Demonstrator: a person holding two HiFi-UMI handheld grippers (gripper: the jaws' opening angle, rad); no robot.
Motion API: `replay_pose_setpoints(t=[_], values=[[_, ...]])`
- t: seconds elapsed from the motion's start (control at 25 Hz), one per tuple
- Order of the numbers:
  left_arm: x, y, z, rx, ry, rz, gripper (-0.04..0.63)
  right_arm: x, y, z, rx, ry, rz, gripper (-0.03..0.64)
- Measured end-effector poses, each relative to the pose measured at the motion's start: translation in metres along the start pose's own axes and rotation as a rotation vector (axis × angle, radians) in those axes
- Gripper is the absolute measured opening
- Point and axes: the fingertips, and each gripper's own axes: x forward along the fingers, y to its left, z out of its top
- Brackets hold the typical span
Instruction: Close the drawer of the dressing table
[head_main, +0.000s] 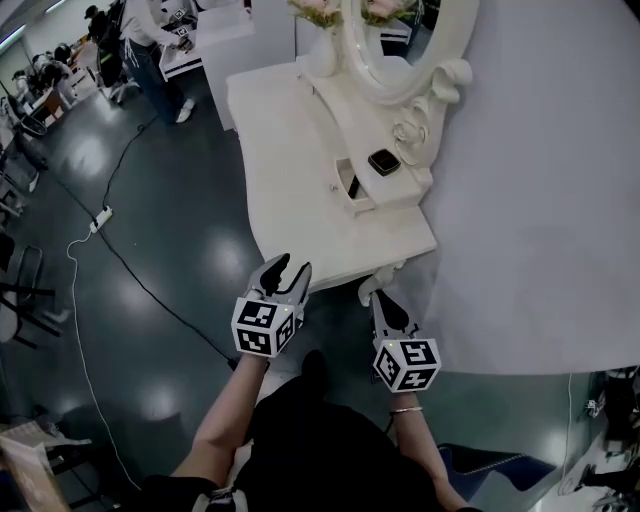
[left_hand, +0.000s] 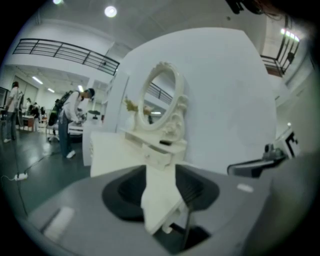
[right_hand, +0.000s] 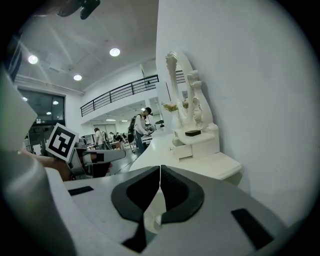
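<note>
The drawer (head_main: 352, 187) stands pulled out of the little shelf unit on the dressing table (head_main: 290, 160). It is well ahead of both claws, just under a small black thing (head_main: 384, 162) lying on the shelf. The left claw (head_main: 281, 268) has its jaws wide apart with nothing clamped, and only the worktop's near corner shows through the gap. The right claw (head_main: 372, 293) has its jaws brought together, empty. Both hang short of the worktop's near edge, so I'd say the reach is the step in hand. To do it well, I'd carry one claw over the worktop, set it flat on the drawer's face beside the knob, and push straight along the slide toward the wall — skewed, it may jam. The head view shows the drawer's dark inside from above. The right gripper view shows its front (right_hand: 182, 150) and knob side-on, and the closed jaws — which the head view leaves unclear.
</note>
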Motion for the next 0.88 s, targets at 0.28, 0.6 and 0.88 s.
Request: replay_pose_setpoints(t=[0.28,0.6,0.88], values=[[0.035,0.019,0.007,0.015,0.018,-0.040,0.176,0.036,-0.001,0.007,0.004,0.019,-0.014,0.005],[0.067,0.023,0.011,0.029,0.031,-0.062,0.183,0.053,-0.016,0.015,-0.001,0.023,-0.035,0.005],[0.100,0.034,0.020,0.029,0.026,-0.059,0.186,0.079,-0.042,0.032,-0.009,0.016,-0.049,0.006]])
